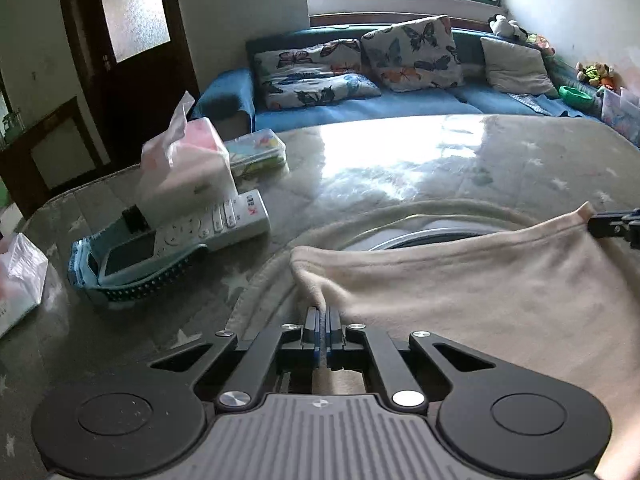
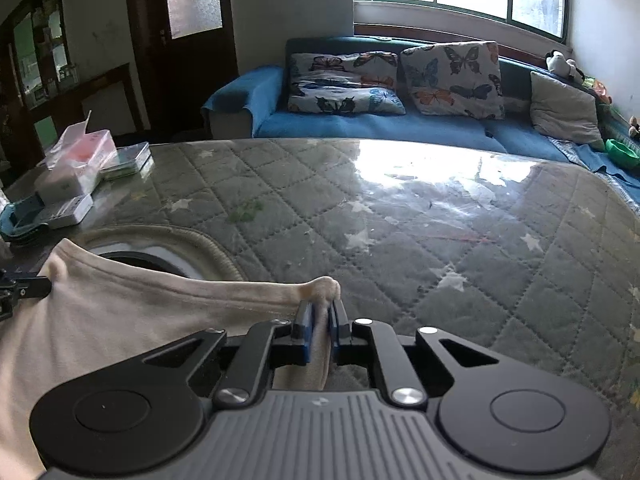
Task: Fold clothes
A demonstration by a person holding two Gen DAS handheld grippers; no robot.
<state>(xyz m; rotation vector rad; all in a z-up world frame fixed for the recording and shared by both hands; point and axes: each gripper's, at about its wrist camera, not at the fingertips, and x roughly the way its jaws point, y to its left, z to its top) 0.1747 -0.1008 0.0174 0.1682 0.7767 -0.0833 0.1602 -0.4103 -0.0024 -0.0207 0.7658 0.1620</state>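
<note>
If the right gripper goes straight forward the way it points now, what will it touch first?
Probably the grey quilted table cover just ahead. The right gripper is shut on the cream cloth garment; depth is unclear.

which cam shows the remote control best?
Left wrist view. The remote control lies close on the table, with its buttons and red logo readable, beside the tissue pack. In the right wrist view the remote is small at the far left edge, partly hidden behind the tissues, no detail visible.
</note>
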